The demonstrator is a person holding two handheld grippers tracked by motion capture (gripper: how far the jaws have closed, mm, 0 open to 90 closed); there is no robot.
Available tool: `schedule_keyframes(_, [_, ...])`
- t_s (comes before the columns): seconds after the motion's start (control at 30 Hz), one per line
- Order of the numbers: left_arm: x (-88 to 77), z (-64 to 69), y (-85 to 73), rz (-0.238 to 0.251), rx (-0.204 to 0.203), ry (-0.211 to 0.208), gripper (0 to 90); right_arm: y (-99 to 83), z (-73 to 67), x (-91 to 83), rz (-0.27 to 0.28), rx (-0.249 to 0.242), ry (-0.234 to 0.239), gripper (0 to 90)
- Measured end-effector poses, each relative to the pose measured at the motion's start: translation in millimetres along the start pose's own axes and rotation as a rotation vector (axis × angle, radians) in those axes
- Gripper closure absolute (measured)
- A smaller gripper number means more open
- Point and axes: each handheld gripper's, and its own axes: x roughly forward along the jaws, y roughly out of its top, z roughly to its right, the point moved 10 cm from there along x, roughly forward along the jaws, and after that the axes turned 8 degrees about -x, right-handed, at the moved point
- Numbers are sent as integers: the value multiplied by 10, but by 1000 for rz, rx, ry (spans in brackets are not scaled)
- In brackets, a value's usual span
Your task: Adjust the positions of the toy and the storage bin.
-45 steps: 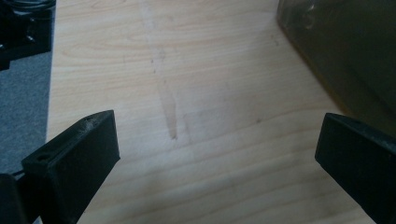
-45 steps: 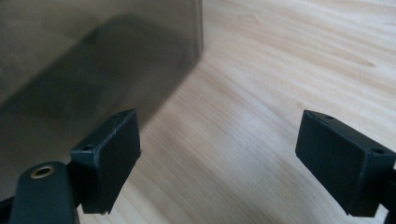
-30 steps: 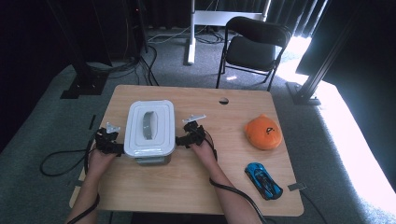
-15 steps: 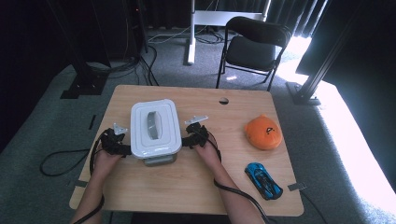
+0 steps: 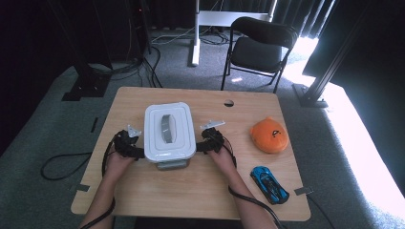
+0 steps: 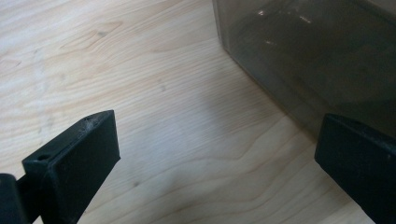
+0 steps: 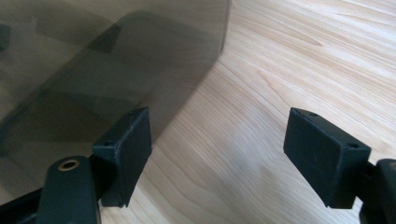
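Lidded container on table, flanked by my left gripper and right gripper; jaws of both spread, right's lately narrowed, nothing pinched

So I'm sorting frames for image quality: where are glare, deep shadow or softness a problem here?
High view: sunlight washes out the floor at right, the back of the room is near black, the table is evenly lit. Left gripper view: the box wall is dark and murky, with small glints. Right gripper view: the box wall looks smoky, the wood grain sharp.
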Motion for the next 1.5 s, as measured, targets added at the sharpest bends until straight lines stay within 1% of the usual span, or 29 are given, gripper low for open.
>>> schedule_keyframes(0.2, [41, 132, 53, -1, 13, -8, 3, -103, 68, -113, -12, -10, -8, 226])
schedule_keyframes(0.3, [54, 205, 64, -1, 17, -22, 3, -154, 100, -176, -17, -14, -12, 226])
schedule_keyframes(0.43, [50, 315, 70, -12, 50, -42, 3, -209, 132, -241, -19, -17, -20, 230])
schedule_keyframes(0.47, [50, 333, 73, -10, 51, -43, 3, -230, 137, -260, -17, -13, -11, 233])
schedule_keyframes(0.5, [50, 342, 75, -8, 54, -42, 3, -241, 136, -272, -18, -10, -11, 232])
schedule_keyframes(0.57, [50, 385, 74, -5, 50, -50, 3, -262, 133, -296, -18, -16, -9, 233])
schedule_keyframes(0.67, [33, 432, 59, -6, 67, -52, 3, -291, 120, -331, -18, -28, -15, 239])
schedule_keyframes(0.73, [15, 472, 36, -10, 72, -65, 3, -328, 110, -364, -11, -19, -9, 238])
schedule_keyframes(0.77, [8, 489, 29, -9, 73, -65, 3, -349, 111, -378, -10, -12, -3, 238])
schedule_keyframes(0.83, [-3, 536, 14, -8, 79, -80, 3, -383, 125, -403, -13, -7, -4, 238])
schedule_keyframes(0.9, [2, 563, -1, -10, 78, -82, 2, -410, 143, -431, -13, -2, -8, 236])
schedule_keyframes(0.97, [15, 570, -22, -14, 70, -94, 2, -434, 161, -454, -7, 7, -7, 207])
schedule_keyframes(1.0, [27, 571, -35, -9, 55, -108, 2, -447, 162, -455, -5, 12, -1, 195])
schedule_keyframes(1.03, [37, 555, -51, -12, 43, -112, 2, -466, 161, -457, 4, 15, 9, 192])
schedule_keyframes(1.07, [50, 537, -61, -10, 32, -111, 2, -491, 183, -453, 5, 19, -6, 192])
schedule_keyframes(1.1, [62, 515, -75, -13, 29, -108, 2, -526, 220, -439, -12, 22, -22, 192])
schedule_keyframes(1.2, [95, 454, -86, -18, 12, -103, 2, -554, 290, -417, -10, 66, -15, 185])
schedule_keyframes(1.27, [129, 395, -75, -21, 4, -83, 2, -558, 349, -388, -18, 75, -26, 184])
schedule_keyframes(1.3, [140, 379, -66, -16, -4, -82, 2, -549, 386, -367, -17, 86, -31, 184])
schedule_keyframes(1.33, [140, 379, -66, -16, -4, -82, 2, -549, 386, -367, -17, 86, -31, 184])
schedule_keyframes(1.37, [165, 340, -34, -12, -18, -74, 2, -546, 410, -355, -21, 89, -37, 184])
schedule_keyframes(1.4, [175, 327, -16, -11, -25, -71, 2, -510, 465, -318, -12, 108, -41, 183])
schedule_keyframes(1.47, [197, 313, 19, -12, -26, -67, 2, -475, 510, -275, -10, 121, -52, 184])
schedule_keyframes(1.5, [206, 311, 37, -12, -28, -65, 2, -451, 521, -250, -8, 127, -50, 183])
